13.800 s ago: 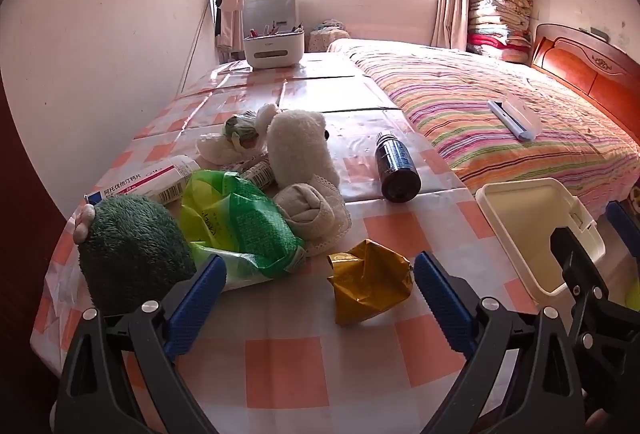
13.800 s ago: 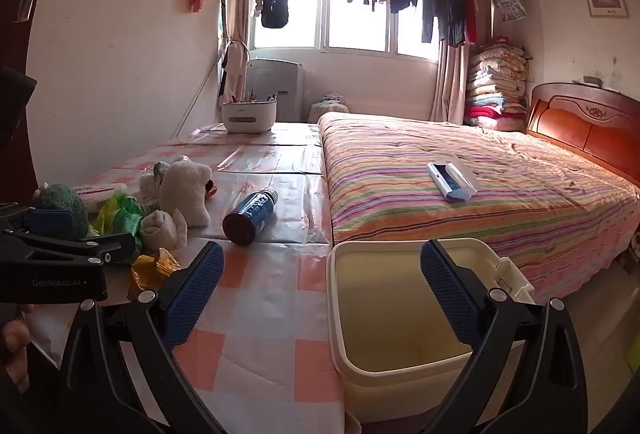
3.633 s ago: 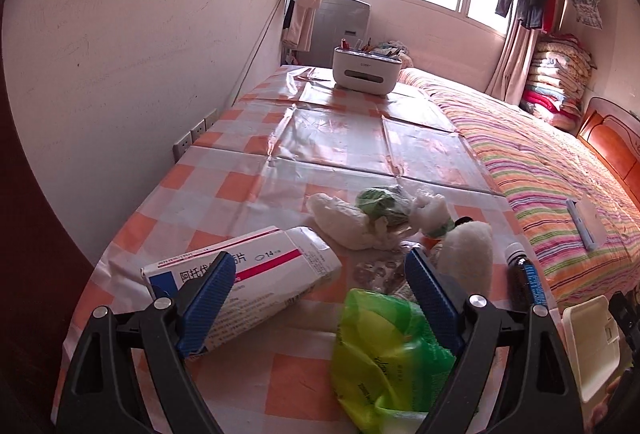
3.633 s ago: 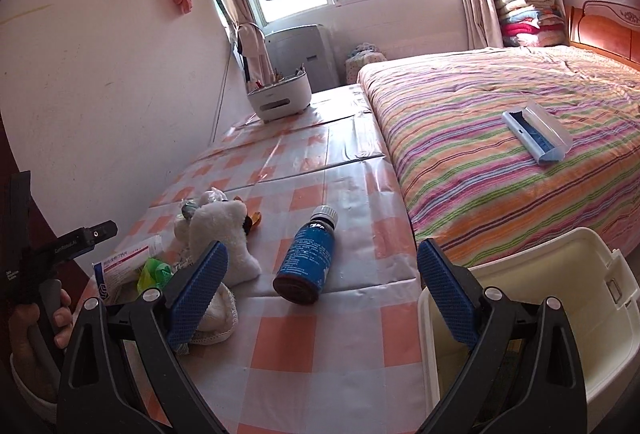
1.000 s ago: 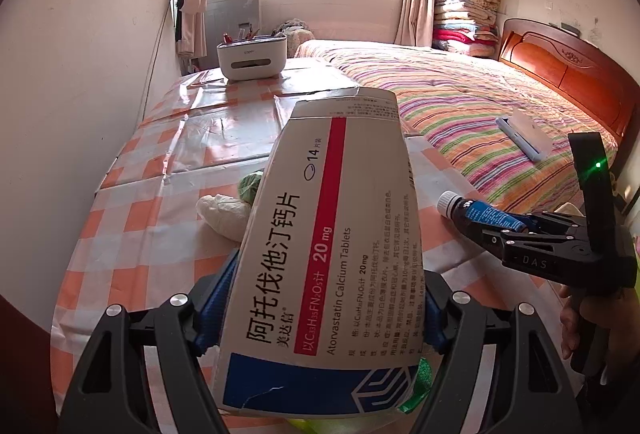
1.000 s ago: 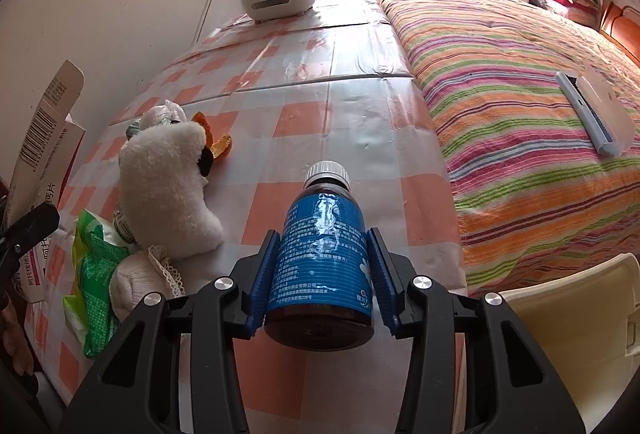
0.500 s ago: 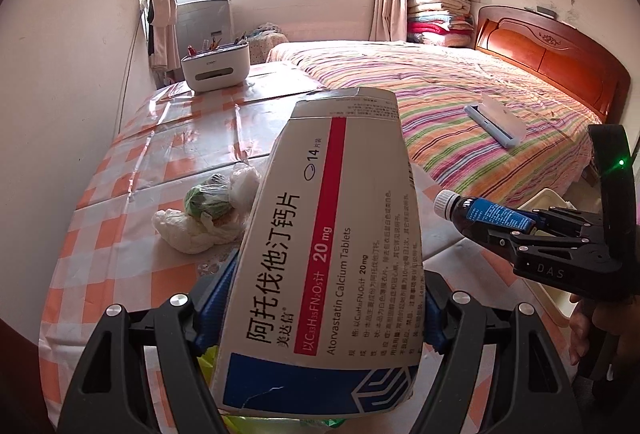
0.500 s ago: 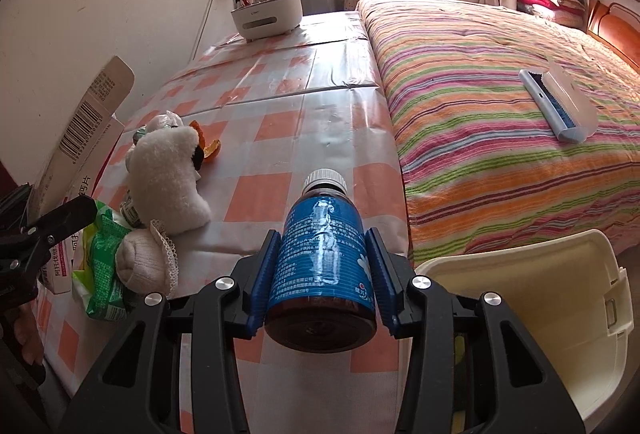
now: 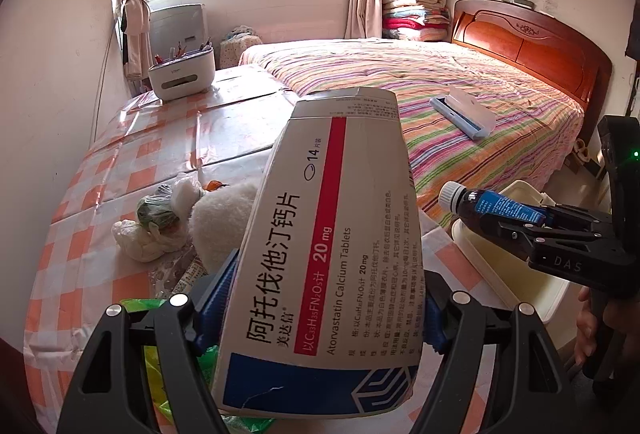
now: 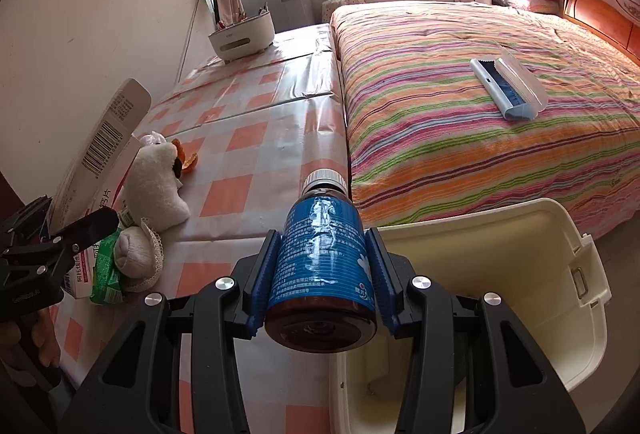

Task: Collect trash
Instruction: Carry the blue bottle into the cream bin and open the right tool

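My left gripper (image 9: 324,294) is shut on a white medicine box (image 9: 332,250) with a red stripe, held up above the table. It also shows in the right wrist view (image 10: 100,150). My right gripper (image 10: 320,274) is shut on a brown bottle with a blue label (image 10: 322,258), held at the rim of the cream trash bin (image 10: 560,234). The bottle (image 9: 492,208) and the bin (image 9: 516,274) show at the right in the left wrist view. A green wrapper (image 10: 106,266) lies on the checked table.
A white plush toy (image 10: 156,178), a rolled sock (image 10: 136,254), orange peel (image 10: 188,158) and a tied plastic bag (image 9: 156,222) lie on the table (image 10: 248,138). A white organiser (image 10: 242,34) stands at its far end. The striped bed (image 10: 460,106) is at the right.
Both grippers have moved to the right with their loads. The bottle is now at the bin's rim and the bin fills more of the right wrist view.
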A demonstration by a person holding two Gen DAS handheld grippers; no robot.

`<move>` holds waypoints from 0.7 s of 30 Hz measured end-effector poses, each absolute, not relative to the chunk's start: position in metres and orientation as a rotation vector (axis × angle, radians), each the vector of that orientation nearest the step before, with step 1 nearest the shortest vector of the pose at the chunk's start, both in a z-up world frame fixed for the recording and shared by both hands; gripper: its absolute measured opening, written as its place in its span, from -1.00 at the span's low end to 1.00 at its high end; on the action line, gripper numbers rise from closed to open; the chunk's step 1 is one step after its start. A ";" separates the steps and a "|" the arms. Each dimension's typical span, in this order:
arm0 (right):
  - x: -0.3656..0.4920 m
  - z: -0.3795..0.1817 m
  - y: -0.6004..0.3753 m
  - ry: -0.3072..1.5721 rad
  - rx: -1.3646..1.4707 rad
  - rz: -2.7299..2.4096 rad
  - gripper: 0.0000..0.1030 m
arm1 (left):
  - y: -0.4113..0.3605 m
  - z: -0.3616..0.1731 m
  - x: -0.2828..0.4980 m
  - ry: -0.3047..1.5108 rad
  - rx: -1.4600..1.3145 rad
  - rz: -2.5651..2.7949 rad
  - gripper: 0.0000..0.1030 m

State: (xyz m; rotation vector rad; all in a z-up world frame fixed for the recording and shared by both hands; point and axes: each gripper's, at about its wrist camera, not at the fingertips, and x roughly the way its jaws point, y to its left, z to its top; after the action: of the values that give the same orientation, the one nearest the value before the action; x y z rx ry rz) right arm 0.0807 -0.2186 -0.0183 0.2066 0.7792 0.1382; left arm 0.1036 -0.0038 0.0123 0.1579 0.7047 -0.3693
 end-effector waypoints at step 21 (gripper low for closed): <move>0.044 -0.023 -0.287 0.734 0.255 -0.016 -0.18 | -0.087 -0.002 0.078 0.724 0.188 -0.521 0.42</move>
State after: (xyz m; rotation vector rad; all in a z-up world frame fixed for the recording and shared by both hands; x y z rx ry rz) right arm 0.0442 -0.2871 -0.0234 0.2552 0.7336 -0.0158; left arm 0.0777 -0.0865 -0.0023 0.1879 0.7242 -0.5208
